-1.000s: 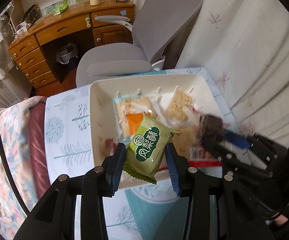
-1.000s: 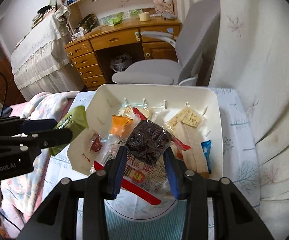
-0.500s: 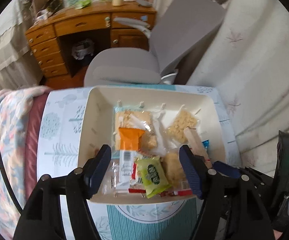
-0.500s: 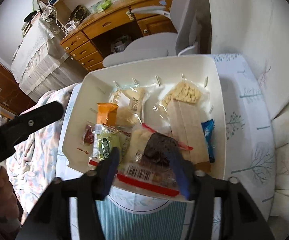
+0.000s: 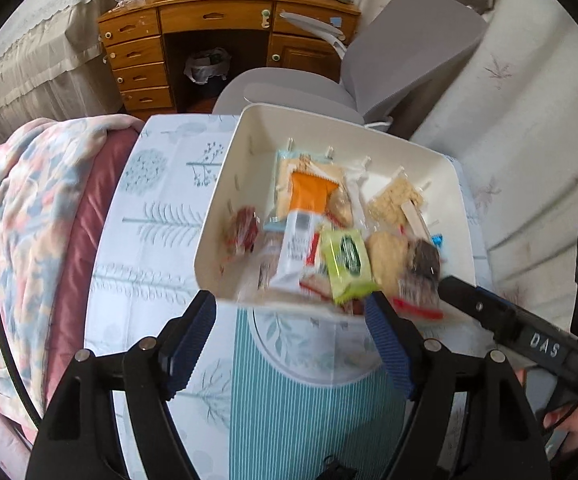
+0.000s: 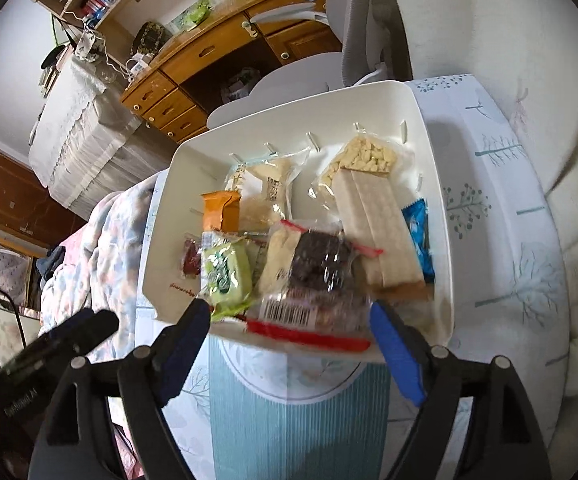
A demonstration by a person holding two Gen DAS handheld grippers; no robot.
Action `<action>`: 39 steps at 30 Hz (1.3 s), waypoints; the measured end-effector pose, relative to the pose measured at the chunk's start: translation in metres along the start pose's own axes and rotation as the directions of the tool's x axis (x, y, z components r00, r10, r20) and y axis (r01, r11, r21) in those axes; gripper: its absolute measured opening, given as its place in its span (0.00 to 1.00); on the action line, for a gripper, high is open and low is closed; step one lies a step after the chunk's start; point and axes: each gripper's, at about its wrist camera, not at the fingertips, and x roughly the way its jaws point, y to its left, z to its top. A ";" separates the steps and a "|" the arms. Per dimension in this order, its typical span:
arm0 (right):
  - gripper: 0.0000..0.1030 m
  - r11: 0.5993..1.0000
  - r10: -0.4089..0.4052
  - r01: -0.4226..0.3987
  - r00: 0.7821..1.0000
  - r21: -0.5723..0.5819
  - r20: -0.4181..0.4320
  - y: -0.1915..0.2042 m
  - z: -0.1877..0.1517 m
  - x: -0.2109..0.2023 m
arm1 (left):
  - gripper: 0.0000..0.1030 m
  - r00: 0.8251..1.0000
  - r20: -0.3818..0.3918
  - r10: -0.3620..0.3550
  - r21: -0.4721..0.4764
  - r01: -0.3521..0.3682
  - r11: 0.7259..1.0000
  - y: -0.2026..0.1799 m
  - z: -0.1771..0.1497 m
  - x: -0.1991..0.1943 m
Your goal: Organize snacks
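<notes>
A white bin [image 5: 225,208] [image 6: 433,152] on the patterned table holds several wrapped snacks. A green packet [image 5: 347,260] [image 6: 227,276] lies near its front edge beside a dark brown snack in clear wrap [image 5: 421,268] [image 6: 321,268]. An orange packet [image 5: 311,192] [image 6: 221,210] lies further back. My left gripper [image 5: 291,340] is open and empty, just in front of the bin. My right gripper [image 6: 289,348] is open and empty at the bin's front edge; it also shows at the right in the left wrist view [image 5: 509,328].
A grey office chair [image 5: 389,64] stands behind the table. A wooden desk [image 5: 209,20] is beyond it. A floral blanket [image 5: 29,208] lies left of the table. A pale curtain [image 5: 529,100] hangs to the right.
Both grippers have opened. The green packet dropped from my left gripper into the bin, then the dark brown snack from my right. Both grippers have drawn back toward the front edge.
</notes>
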 end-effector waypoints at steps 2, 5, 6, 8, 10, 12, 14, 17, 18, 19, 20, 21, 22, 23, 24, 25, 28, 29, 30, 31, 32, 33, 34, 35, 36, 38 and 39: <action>0.81 1.000 -0.013 0.013 1.000 0.004 0.008 0.006 -0.013 -0.008 | 0.73 1.000 -0.004 -0.018 0.008 0.018 1.000 0.004 -0.011 -0.006; 0.81 0.999 -0.047 0.047 0.999 0.013 0.018 0.018 -0.038 -0.018 | 0.73 1.000 -0.005 -0.030 0.035 0.030 0.999 0.009 -0.028 -0.021; 0.81 0.998 -0.054 0.054 0.998 0.017 0.017 0.021 -0.044 -0.020 | 0.73 0.999 0.006 -0.038 0.053 0.038 0.998 0.013 -0.037 -0.031; 0.84 0.997 -0.068 0.067 0.998 0.030 0.009 0.031 -0.066 -0.025 | 0.73 0.998 0.045 -0.049 0.074 0.046 0.996 0.022 -0.051 -0.048; 0.87 0.996 -0.084 0.085 0.996 0.038 -0.006 0.039 -0.085 -0.027 | 0.75 0.996 0.076 -0.036 0.086 0.030 0.996 0.032 -0.066 -0.063; 0.89 0.993 -0.112 0.113 0.993 0.040 -0.031 0.048 -0.110 -0.029 | 0.78 0.996 0.083 -0.023 0.081 0.017 0.997 0.044 -0.081 -0.075; 0.89 0.991 -0.124 0.127 0.990 0.040 -0.062 0.056 -0.135 -0.032 | 0.78 0.997 0.076 -0.029 0.070 0.024 0.997 0.056 -0.094 -0.083; 0.89 0.989 -0.141 0.144 0.986 0.034 -0.087 0.064 -0.163 -0.039 | 0.81 0.998 0.055 -0.025 0.058 0.022 0.998 0.071 -0.116 -0.095; 0.89 0.988 -0.146 0.149 0.985 0.028 -0.093 0.067 -0.173 -0.043 | 0.82 0.999 0.046 -0.024 0.061 0.022 0.998 0.075 -0.125 -0.100; 0.90 0.988 -0.149 0.152 0.984 0.021 -0.095 0.069 -0.180 -0.047 | 0.83 0.999 0.044 -0.024 0.061 0.021 0.998 0.077 -0.130 -0.102; 0.90 0.988 -0.154 0.156 0.983 0.009 -0.095 0.073 -0.189 -0.053 | 0.85 0.999 0.040 -0.024 0.064 0.022 0.998 0.079 -0.137 -0.106; 0.90 0.988 -0.157 0.157 0.983 -0.002 -0.094 0.076 -0.195 -0.056 | 0.86 0.999 0.037 -0.025 0.067 0.022 0.997 0.080 -0.141 -0.108; 0.90 0.987 -0.160 0.160 0.983 -0.015 -0.092 0.079 -0.200 -0.061 | 0.88 0.999 0.033 -0.025 0.073 0.023 0.997 0.080 -0.147 -0.112; 0.91 0.986 -0.164 0.162 0.983 -0.027 -0.088 0.082 -0.204 -0.066 | 0.90 0.999 0.031 -0.026 0.077 0.024 0.997 0.079 -0.151 -0.115; 0.91 0.986 -0.166 0.163 0.983 -0.040 -0.082 0.084 -0.209 -0.072 | 0.91 0.999 0.032 -0.028 0.083 0.025 0.996 0.076 -0.156 -0.119; 0.91 0.985 -0.168 0.165 0.983 -0.050 -0.076 0.085 -0.211 -0.077 | 0.94 0.999 0.033 -0.029 0.087 0.026 0.996 0.073 -0.158 -0.123; 0.92 0.981 -0.181 0.177 0.982 -0.083 -0.046 0.090 -0.216 -0.097 | 0.99 0.998 0.048 -0.043 0.103 0.038 0.994 0.060 -0.164 -0.134; 0.92 0.980 -0.180 0.176 0.983 -0.095 -0.036 0.091 -0.218 -0.105 | 0.99 0.998 0.053 -0.046 0.106 0.040 0.994 0.055 -0.165 -0.137; 0.93 0.979 -0.180 0.176 0.983 -0.103 -0.031 0.091 -0.218 -0.110 | 0.99 0.997 0.056 -0.046 0.109 0.040 0.993 0.050 -0.165 -0.141; 0.93 0.978 -0.183 0.179 0.983 -0.109 -0.029 0.092 -0.219 -0.115 | 0.99 0.997 0.059 -0.049 0.111 0.043 0.993 0.044 -0.165 -0.144; 0.93 0.977 -0.184 0.180 0.983 -0.115 -0.024 0.092 -0.220 -0.123 | 0.99 0.997 0.061 -0.055 0.112 0.048 0.993 0.041 -0.166 -0.147; 0.93 0.976 -0.183 0.180 0.983 -0.119 -0.016 0.092 -0.221 -0.130 | 0.99 0.996 0.064 -0.064 0.114 0.057 0.992 0.034 -0.166 -0.151; 0.93 0.975 -0.187 0.185 0.982 -0.122 -0.002 0.092 -0.222 -0.138 | 0.99 0.996 0.067 -0.066 0.115 0.058 0.992 0.030 -0.166 -0.154; 0.93 0.975 -0.188 0.187 0.982 -0.122 0.007 0.092 -0.222 -0.143 | 0.99 0.995 0.070 -0.068 0.118 0.059 0.991 0.026 -0.165 -0.156; 0.93 0.975 -0.184 0.185 0.983 -0.121 0.021 0.091 -0.222 -0.151 | 0.99 0.995 0.075 -0.069 0.125 0.059 0.990 0.020 -0.164 -0.159; 0.93 0.978 -0.167 0.172 0.985 -0.120 0.049 0.090 -0.220 -0.163 | 0.99 0.995 0.075 -0.063 0.120 0.054 0.991 0.014 -0.162 -0.161; 0.93 0.978 -0.162 0.169 0.985 -0.120 0.063 0.089 -0.219 -0.167 | 0.99 0.996 0.067 -0.062 0.107 0.054 0.993 0.012 -0.161 -0.161</action>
